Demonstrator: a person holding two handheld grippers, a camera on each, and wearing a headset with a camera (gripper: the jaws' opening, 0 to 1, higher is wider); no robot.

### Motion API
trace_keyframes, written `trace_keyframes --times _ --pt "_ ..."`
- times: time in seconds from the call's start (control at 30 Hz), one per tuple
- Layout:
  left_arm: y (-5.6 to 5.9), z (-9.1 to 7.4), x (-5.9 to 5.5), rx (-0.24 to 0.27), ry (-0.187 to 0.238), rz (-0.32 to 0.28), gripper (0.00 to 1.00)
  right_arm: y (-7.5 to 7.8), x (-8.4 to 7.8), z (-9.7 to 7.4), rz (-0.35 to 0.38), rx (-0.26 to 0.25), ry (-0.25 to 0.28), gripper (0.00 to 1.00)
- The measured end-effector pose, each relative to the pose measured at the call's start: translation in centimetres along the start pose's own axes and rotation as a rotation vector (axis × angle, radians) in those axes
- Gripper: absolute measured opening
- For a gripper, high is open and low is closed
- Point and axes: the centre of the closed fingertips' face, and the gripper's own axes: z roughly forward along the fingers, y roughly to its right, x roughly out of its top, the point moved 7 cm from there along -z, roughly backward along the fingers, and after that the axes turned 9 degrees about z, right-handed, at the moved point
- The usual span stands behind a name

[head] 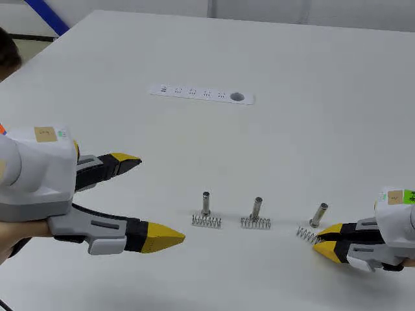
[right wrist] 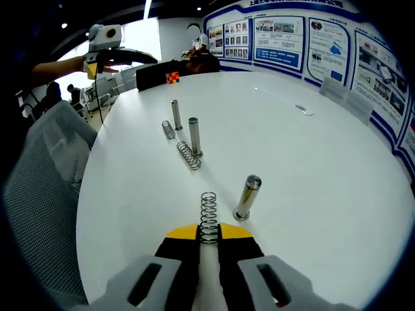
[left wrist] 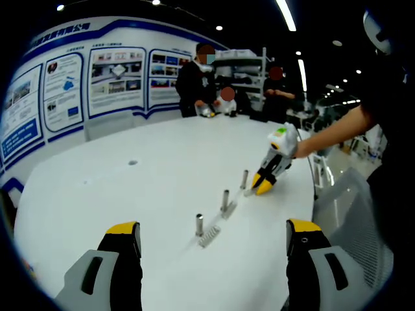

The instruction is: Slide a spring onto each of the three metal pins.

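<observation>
My right gripper (head: 319,238) runs off the right edge in head view, left gripper (head: 161,198) off the left. Near end of the spring (right wrist: 208,217) is buried between right jaws. Can't read the wall posters (left wrist: 117,68) or power strip (head: 202,93) markings.

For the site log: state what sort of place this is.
Probably a company showroom or training hall: blue-framed display boards line the wall, a large white table serves as workbench, and shelves stand at the back under strip lights.
</observation>
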Motion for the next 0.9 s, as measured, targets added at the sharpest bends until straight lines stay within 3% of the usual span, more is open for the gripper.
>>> trace_keyframes --times 0.37,0.9 --pt "0.6 0.8 1.5 -0.023 0.026 0.035 0.95 -1.0 2.4 -2.3 -0.047 -0.005 0.042 0.11" --pt "2.1 1.5 3.6 -0.072 0.098 0.075 0.91 -3.8 6.9 -6.1 -0.204 0.006 0.072 0.11"
